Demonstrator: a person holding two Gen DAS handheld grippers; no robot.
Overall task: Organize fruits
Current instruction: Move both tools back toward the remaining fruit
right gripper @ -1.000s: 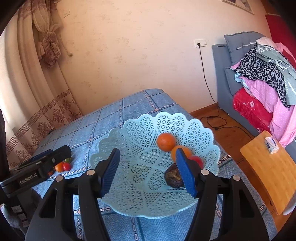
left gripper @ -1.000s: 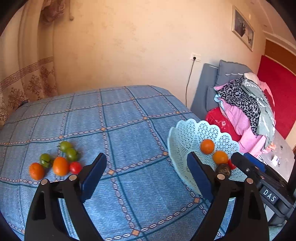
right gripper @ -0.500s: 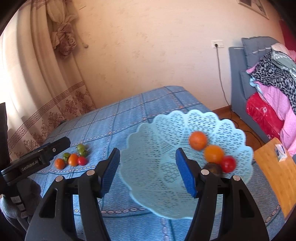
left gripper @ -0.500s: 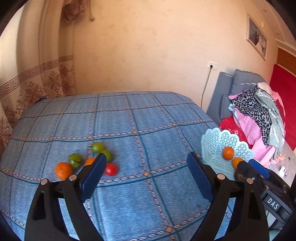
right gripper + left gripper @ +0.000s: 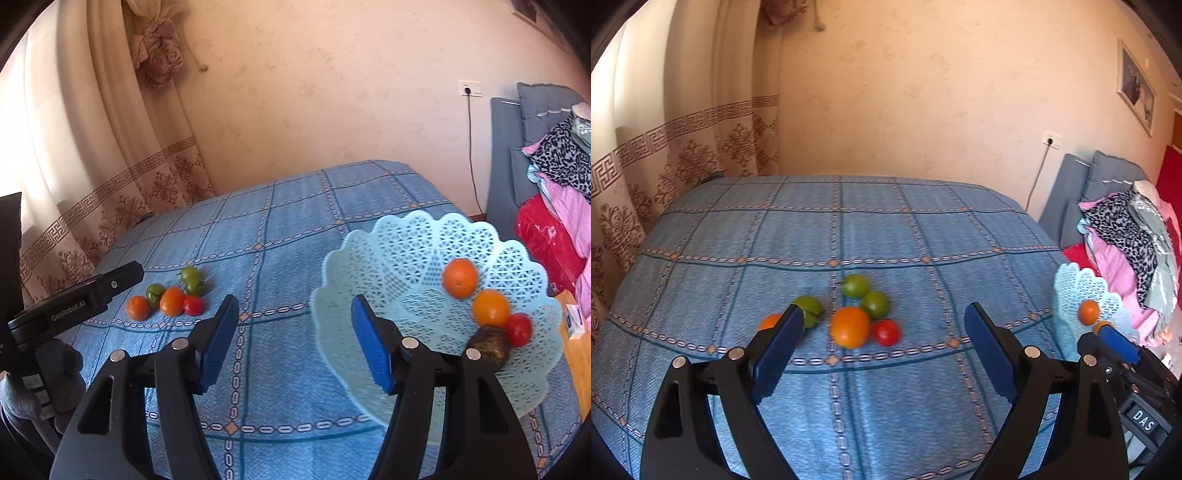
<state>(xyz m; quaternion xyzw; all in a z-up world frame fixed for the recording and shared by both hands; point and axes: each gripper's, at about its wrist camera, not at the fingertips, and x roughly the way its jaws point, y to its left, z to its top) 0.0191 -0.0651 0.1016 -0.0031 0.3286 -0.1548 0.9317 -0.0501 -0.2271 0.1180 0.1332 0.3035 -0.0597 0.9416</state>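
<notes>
A cluster of loose fruit lies on the blue checked cloth: an orange [image 5: 849, 327], a red tomato [image 5: 887, 332], green fruits [image 5: 855, 285] and another orange [image 5: 769, 321] partly behind my left finger. My left gripper [image 5: 882, 350] is open and empty, just short of the cluster. The cluster also shows in the right wrist view [image 5: 171, 301]. The pale blue lace basket [image 5: 406, 258] holds two oranges [image 5: 460, 278], a red tomato [image 5: 519, 329] and a dark fruit [image 5: 489, 344]. My right gripper [image 5: 293, 343] is open and empty beside the basket's left rim.
The table's far edge meets a beige wall and a patterned curtain [image 5: 665, 166]. A grey sofa piled with clothes [image 5: 1126, 229] stands to the right. A small wooden table [image 5: 576, 354] sits beyond the basket. The left gripper's body [image 5: 74, 302] shows in the right wrist view.
My left gripper swung left from the basket and now faces the loose fruit cluster, closer. My right gripper moved left too, so the basket slid to the right of its view.
</notes>
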